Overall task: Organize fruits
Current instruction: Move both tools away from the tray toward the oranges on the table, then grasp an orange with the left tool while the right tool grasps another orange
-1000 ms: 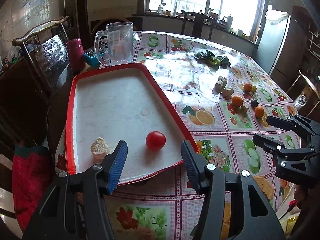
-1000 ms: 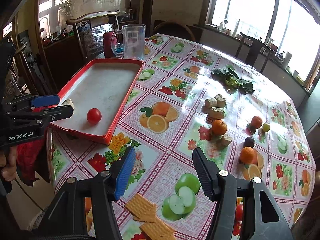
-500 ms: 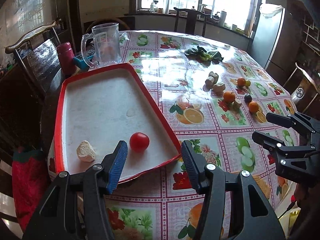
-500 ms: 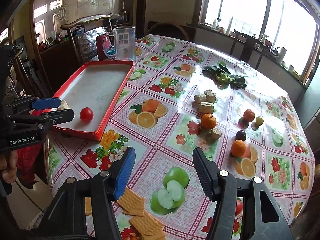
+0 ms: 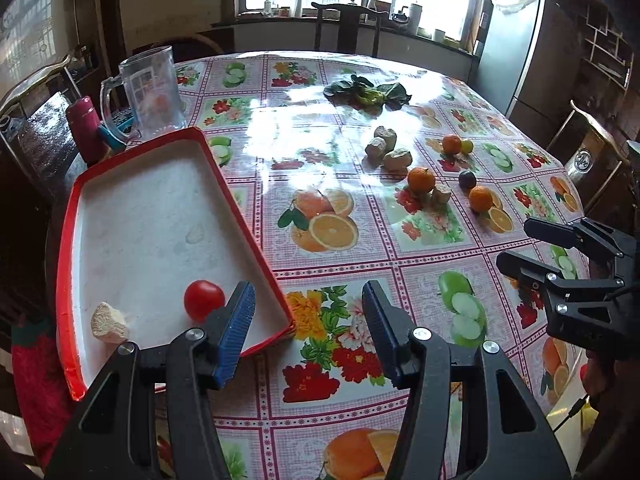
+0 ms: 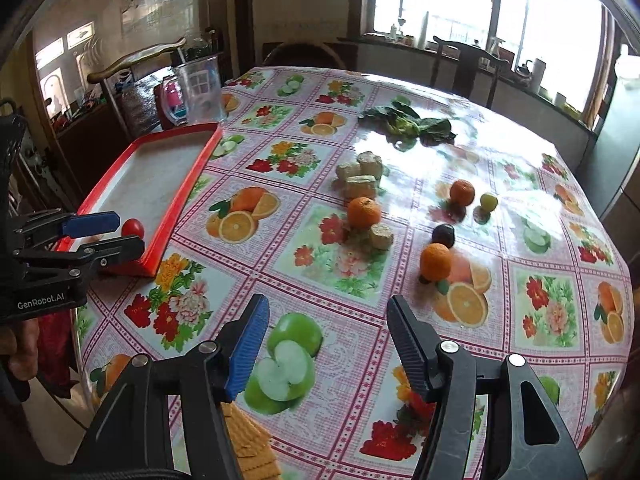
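Right wrist view: both grippers spread wide, holding nothing.
Ahead of the right gripper (image 6: 328, 338) sits the nearest orange (image 6: 435, 262), likely light, firm and prone to rolling; pinch across its middle. The left gripper (image 5: 308, 320) hovers beside the red tray (image 5: 256, 240).

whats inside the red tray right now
The red tray holds a small red tomato and a pale beige chunk near its front end. The left gripper hides part of the front edge.
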Demonstrator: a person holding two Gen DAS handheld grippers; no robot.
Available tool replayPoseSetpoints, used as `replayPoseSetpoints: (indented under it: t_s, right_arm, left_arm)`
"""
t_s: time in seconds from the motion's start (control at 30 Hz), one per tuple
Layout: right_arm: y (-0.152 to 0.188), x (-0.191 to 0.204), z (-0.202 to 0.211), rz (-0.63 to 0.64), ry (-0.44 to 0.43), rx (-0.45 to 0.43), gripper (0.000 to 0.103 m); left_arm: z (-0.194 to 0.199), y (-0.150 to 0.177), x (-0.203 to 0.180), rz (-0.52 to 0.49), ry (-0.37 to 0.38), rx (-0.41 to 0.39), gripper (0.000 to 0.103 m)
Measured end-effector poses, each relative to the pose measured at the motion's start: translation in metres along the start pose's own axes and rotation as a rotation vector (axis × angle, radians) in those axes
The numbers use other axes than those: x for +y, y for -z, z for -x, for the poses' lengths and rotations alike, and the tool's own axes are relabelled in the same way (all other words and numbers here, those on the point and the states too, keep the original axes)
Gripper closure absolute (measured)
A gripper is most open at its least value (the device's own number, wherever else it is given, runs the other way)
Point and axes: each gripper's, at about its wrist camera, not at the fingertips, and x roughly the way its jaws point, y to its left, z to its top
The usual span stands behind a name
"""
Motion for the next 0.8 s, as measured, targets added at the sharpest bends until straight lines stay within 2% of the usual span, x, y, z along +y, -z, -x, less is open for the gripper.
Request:
replayPoseSetpoints:
  t_s: [0.23, 0.37, 0.57, 0.73, 0.8]
  right_arm:
    - [0.006, -0.066, -0.007, -0.164, 0.02, 0.004, 0.041]
    - [0.005, -0.089, -0.021, -0.228, -0.017, 0.008, 0.043]
    - [-0.006, -0.099, -0.053, -0.248, -0.064, 0.03, 0.055]
    - [-0.017, -0.102, -0.079, -0.238, -0.057, 0.051, 0.061]
    - [-0.019, -0.106, -0.087, -0.24, -0.063, 0.06, 0.068]
  left_arm:
    - [-0.03, -0.018, -0.031, -0.04, 0.095, 0.031, 0.049]
    - [-0.048, -0.036, -0.054, -0.072, 0.157, 0.031, 0.049]
    - [-0.085, -0.067, -0.085, -0.111, 0.209, 0.038, 0.049]
    - [-0.121, -0.088, -0.095, -0.107, 0.218, 0.063, 0.049]
    - [-0.136, -0.093, -0.097, -0.101, 0.217, 0.082, 0.049]
